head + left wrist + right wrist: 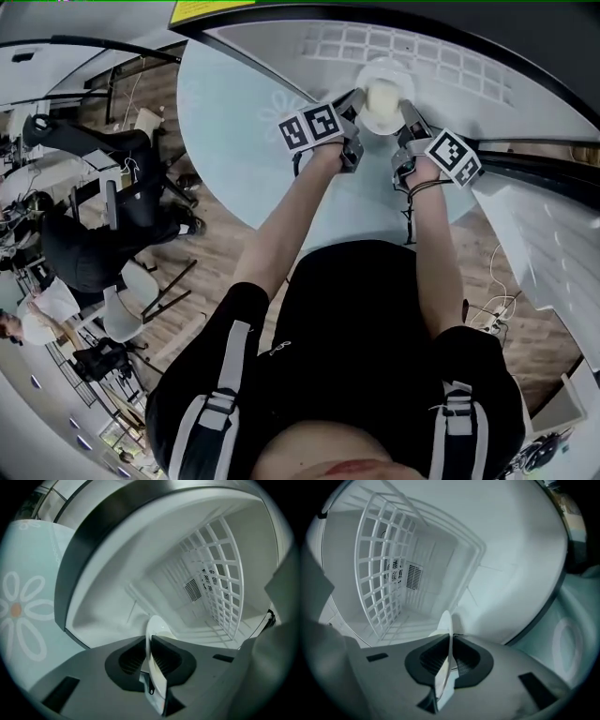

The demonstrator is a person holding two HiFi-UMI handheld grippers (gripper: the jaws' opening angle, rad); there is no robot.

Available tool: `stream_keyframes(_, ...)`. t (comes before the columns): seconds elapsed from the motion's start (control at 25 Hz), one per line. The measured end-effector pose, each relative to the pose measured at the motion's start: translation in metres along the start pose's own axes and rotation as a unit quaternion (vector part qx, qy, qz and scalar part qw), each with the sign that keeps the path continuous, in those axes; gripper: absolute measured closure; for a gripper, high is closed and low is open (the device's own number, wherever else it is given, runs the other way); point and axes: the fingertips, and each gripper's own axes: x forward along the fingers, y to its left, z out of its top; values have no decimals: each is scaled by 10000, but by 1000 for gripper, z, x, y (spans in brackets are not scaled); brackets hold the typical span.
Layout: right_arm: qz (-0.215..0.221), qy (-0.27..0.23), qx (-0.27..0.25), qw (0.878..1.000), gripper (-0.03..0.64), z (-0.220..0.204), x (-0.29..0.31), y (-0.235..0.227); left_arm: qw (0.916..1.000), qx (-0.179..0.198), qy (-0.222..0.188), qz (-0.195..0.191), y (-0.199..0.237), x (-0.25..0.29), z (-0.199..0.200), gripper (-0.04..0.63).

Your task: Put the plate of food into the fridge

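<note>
Plate edges clamped between fingers of left gripper, right gripper.

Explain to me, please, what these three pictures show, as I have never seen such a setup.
There is no robot here: a person holds a two-jaw gripper in each hand. The head view comes from a camera on the person's head, looking down. The other two cameras ride on the grippers and look along their jaws. The left gripper and the right gripper are each shut on an opposite edge of a white plate that carries pale food. Together they hold it at the mouth of the open fridge, where a white wire rack shows inside.
</note>
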Motion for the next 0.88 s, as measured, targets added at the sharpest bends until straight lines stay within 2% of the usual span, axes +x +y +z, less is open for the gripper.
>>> stream_keyframes(0.16,-11,-39,-147,9999,591,5,5,1,10000,-43,29,-13,2,8,4,550)
stream_keyframes(0.36,-109,-51,-652,9978,586,13,12,9,10000,-68,40,-58,5,12,8,546)
stream_keyframes(0.52,-165,-297,-692,9970,570,22,9,8,9997,205,134,73,5,13,5,537)
stream_keyframes(0.6,-151,-570,-601,9965,521,31,2,7,9989,334,119,299,10,8,5,543)
stream_keyframes(0.68,-87,-784,-599,9951,596,40,-6,10,9983,351,-7,462,16,1,9,541)
stream_keyframes(0.88,130,-848,-749,9935,614,43,-20,24,9973,358,-367,533,18,-18,18,585)
